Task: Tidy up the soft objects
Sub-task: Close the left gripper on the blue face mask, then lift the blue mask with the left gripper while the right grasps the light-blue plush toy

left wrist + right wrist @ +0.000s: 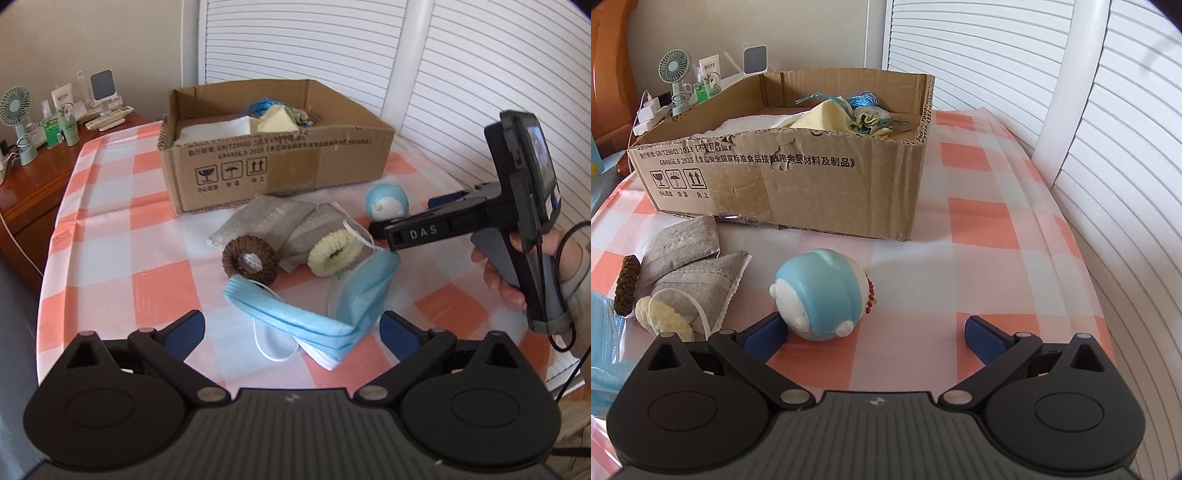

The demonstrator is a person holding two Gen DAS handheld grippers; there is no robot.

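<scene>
Blue face masks (314, 306) lie crumpled on the checked cloth just ahead of my open left gripper (291, 332). Behind them sit a brown scrunchie (250, 262), a cream scrunchie (334, 256) and grey masks (273, 221). A blue and white soft toy ball (822, 293) rests close in front of my open right gripper (875, 332), touching or nearly touching its left finger (766, 334). The right gripper (413, 221) also shows in the left wrist view, held by a hand (506, 280), with the ball (388, 203) beside its tip. A cardboard box (273, 162) holds cloths and blue string.
The table with its orange and white checked cloth (979, 229) stands against white louvred doors (480, 74). A wooden dresser (33, 177) at the left carries a small fan (16, 122), bottles and chargers. The cloth to the right of the ball is bare.
</scene>
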